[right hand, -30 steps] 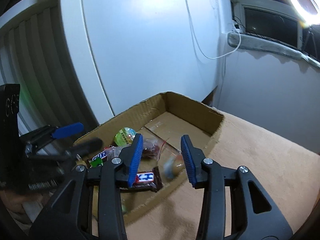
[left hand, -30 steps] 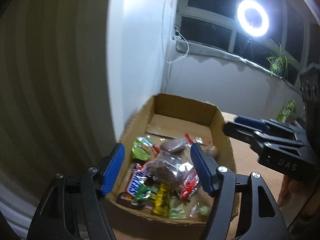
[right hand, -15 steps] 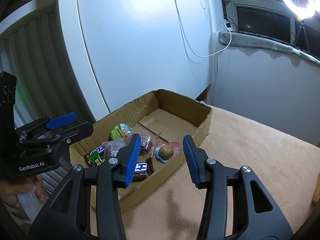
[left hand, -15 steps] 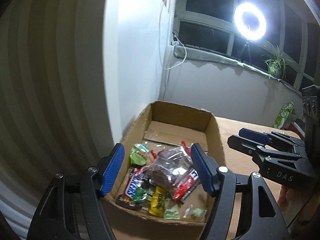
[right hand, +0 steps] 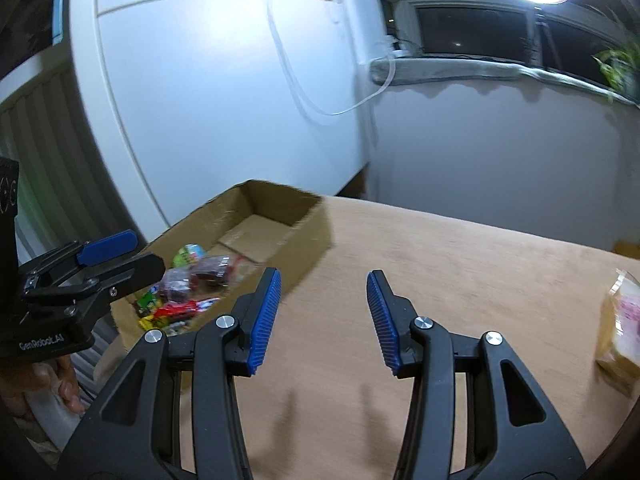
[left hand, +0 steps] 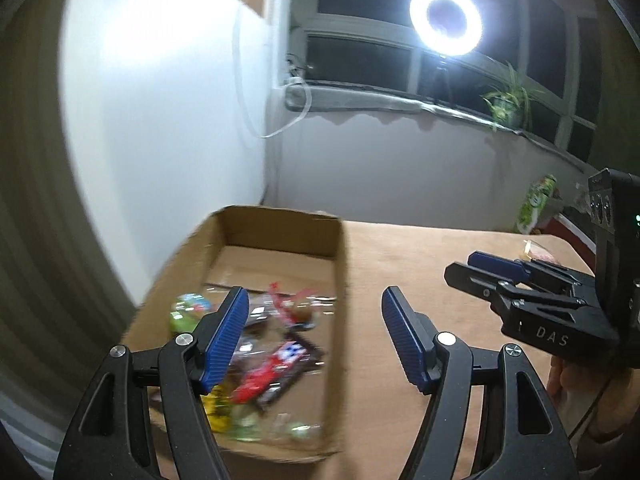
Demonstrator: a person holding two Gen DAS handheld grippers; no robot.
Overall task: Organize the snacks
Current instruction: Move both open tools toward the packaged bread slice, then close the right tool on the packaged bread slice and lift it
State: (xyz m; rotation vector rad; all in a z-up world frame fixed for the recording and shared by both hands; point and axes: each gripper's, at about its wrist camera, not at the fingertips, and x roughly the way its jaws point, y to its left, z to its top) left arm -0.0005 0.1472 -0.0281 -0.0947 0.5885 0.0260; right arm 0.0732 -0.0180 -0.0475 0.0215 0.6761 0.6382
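An open cardboard box [left hand: 340, 264] [right hand: 308, 236] stands at the table's left end against a white wall. Several wrapped snacks [left hand: 276, 360] [right hand: 192, 288] lie in its near half. My left gripper [left hand: 316, 340] is open and empty, above the box's right wall. My right gripper [right hand: 324, 316] is open and empty over bare table, right of the box. Each gripper shows in the other view, the right one [left hand: 520, 288] and the left one [right hand: 88, 272]. A yellow-wrapped snack with pink print [right hand: 620, 328] lies on the table at far right.
The brown tabletop [right hand: 460, 280] stretches right of the box. A green snack bag [left hand: 538, 204] stands at the table's far right end by a red item. A ring light [left hand: 446, 20], a window sill and a plant [left hand: 508, 100] are behind.
Both grippers have swung right, away from the box. The right gripper, earlier over the box's contents, is now over bare table, and the yellow-wrapped snack has come into view.
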